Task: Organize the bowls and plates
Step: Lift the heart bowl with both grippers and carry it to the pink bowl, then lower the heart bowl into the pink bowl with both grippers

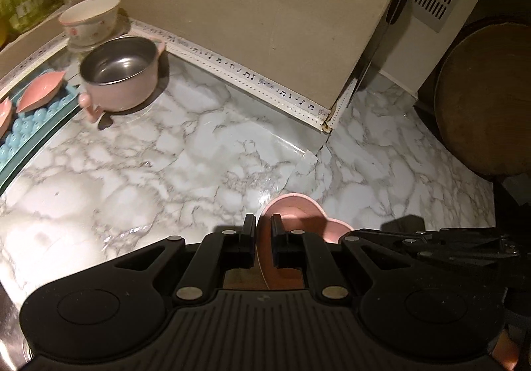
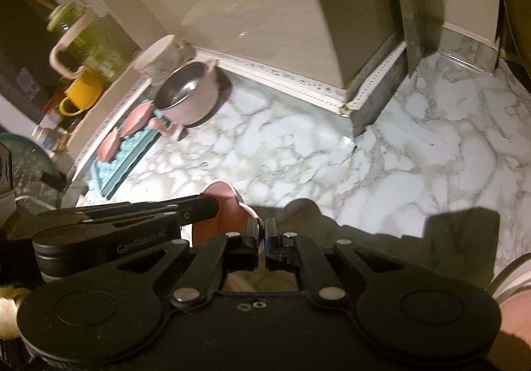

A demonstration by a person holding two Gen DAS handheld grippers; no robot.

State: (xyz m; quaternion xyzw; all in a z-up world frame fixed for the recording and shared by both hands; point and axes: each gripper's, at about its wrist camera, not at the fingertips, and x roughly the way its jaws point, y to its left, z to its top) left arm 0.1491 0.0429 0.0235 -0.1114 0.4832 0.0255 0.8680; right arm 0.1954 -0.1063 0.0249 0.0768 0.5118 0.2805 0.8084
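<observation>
A pink heart-shaped dish (image 1: 298, 215) hangs just above the marble counter (image 1: 166, 155), held from two sides. My left gripper (image 1: 264, 223) is shut on its near rim. The right gripper (image 1: 365, 233) reaches in from the right edge of the left wrist view. In the right wrist view my right gripper (image 2: 262, 226) is shut on the edge of the same pink dish (image 2: 220, 196), and the left gripper (image 2: 209, 205) comes in from the left. A pink pot with a steel inside (image 1: 122, 72) and a floral bowl (image 1: 91, 17) stand at the back left.
Two pink leaf-shaped dishes (image 1: 41, 90) lie on a blue bubbled mat (image 1: 30, 128) at the left edge. A beige wall panel (image 1: 249, 6) closes the back. A round wooden board (image 1: 484, 99) leans at the right. A yellow mug (image 2: 79, 95) stands on a ledge at the left.
</observation>
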